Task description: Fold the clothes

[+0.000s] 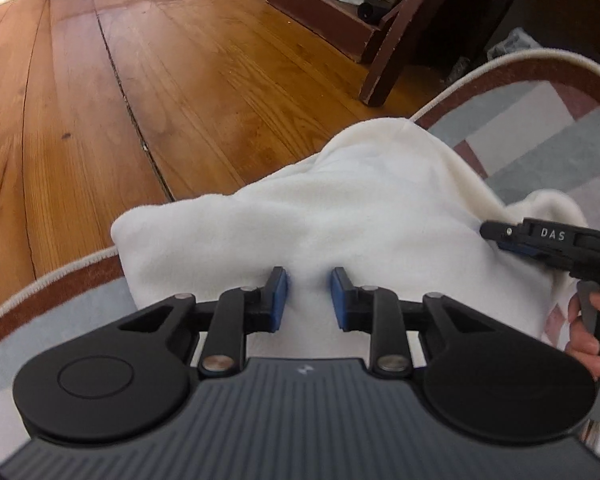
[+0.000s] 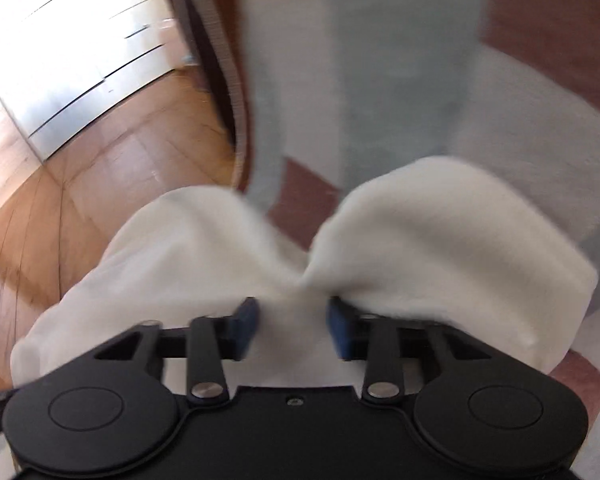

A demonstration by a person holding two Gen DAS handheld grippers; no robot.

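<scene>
Far left of the white fleece garment (image 1: 340, 208): bare wooden plank floor (image 1: 140, 100), running up and away in the left wrist view.

Lying rumpled on a rug (image 1: 540, 152) patterned in grey, pale and brown blocks, with the garment's left edge spilling past the rug's corded border onto the planks.

At the garment's near edge, low in the centre: left gripper (image 1: 310, 300), its 2 blue pads parted with a clear gap, smooth cloth showing between them, nothing pinched.

Beyond the garment, up and to the right: dark wooden furniture leg (image 1: 396, 48) planted on the floor.

At the garment's right side: right gripper (image 1: 496, 236), seen side-on, tip buried in a raised fold, marked "DAS" on top. Just below it, a bare hand (image 1: 584, 336) wrapped around the handle.

Right wrist view, heavily blurred. Left of the garment (image 2: 440, 240): white drawer fronts (image 2: 80, 60) and more plank floor. Beyond the garment: the same rug (image 2: 360, 60).

Centre, at the garment's near side: right gripper (image 2: 292, 324), 2 blue pads set apart, cloth puckered into 2 puffed lobes just ahead of them and draped over the right-hand pad. Cannot tell whether squeezing the cloth or merely sitting amid it.
</scene>
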